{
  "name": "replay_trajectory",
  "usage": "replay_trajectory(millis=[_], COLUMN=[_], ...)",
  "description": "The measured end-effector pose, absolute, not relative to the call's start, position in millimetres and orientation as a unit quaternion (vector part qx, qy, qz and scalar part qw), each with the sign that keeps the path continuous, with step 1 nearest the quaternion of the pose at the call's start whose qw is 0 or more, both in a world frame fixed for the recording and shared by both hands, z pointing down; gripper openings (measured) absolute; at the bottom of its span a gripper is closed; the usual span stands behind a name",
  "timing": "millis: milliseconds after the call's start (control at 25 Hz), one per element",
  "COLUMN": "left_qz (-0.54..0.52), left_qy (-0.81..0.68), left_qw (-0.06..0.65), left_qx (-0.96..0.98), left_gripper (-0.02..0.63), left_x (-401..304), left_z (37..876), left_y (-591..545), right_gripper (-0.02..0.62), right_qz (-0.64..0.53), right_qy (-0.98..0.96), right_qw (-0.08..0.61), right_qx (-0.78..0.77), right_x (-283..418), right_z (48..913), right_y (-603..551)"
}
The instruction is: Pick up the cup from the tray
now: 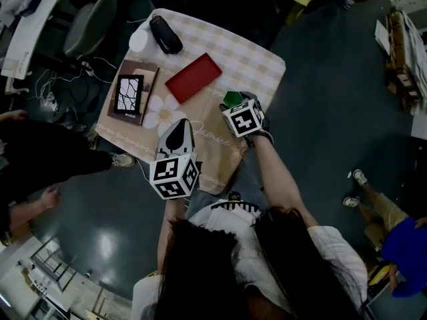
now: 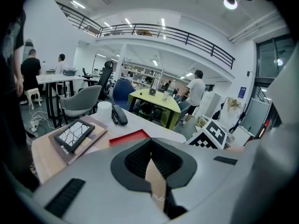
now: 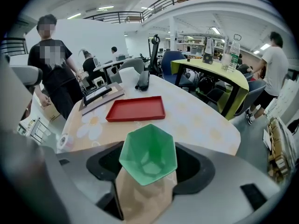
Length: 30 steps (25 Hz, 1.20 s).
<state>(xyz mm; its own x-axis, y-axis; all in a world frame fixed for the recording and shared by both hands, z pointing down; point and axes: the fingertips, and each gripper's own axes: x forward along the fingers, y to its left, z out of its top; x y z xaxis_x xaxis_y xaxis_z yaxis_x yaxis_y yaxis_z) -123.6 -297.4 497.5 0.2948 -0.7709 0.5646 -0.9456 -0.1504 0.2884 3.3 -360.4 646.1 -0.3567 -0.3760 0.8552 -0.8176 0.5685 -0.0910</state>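
Item: green hexagonal cup [image 3: 148, 148], clamped between the wide-set jaws of the right gripper [image 3: 148, 166]. It sits apart from the empty red tray [image 3: 135, 109], over the table's [image 3: 196, 120] near side, apparently mid-lift. Left gripper [image 2: 152, 164]: jaws nearly together on nothing, idling alongside, judged unneeded.

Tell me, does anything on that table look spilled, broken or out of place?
Nothing stands out. The green cup is empty and whole, gripped between the jaws of the right gripper, with nothing spilled. The red tray lies flat and bare on the table.
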Motion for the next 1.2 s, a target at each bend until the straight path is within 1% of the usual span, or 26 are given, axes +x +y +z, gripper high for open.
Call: replay_trajectory(millis=[600,800,1000,1200], left_qz=[0.142,0.144,0.146,0.146], left_qy=[-0.585,-0.587,-0.587,-0.583], left_qw=[0.308,0.307,0.307,0.305], left_qx=[0.736,0.735,0.735,0.739], left_gripper=[0.005,0.005,0.005,0.005], left_x=[-129,-131,-130,-125], left_z=[498,499,500,499], left_y=[-289,-286,-284,-283], right_gripper=[0.321,0.325,0.368,0.377], right_qz=[0.255,0.278,0.265,0.26], right_qy=[-0.784,-0.792,-0.803,-0.813], right_qw=[0.417,0.385,0.358,0.343], right_qx=[0.382,0.382,0.396,0.392], right_x=[6,3,8,9], right_z=[648,648,639,623], right_y=[-356,-354,-359,-359])
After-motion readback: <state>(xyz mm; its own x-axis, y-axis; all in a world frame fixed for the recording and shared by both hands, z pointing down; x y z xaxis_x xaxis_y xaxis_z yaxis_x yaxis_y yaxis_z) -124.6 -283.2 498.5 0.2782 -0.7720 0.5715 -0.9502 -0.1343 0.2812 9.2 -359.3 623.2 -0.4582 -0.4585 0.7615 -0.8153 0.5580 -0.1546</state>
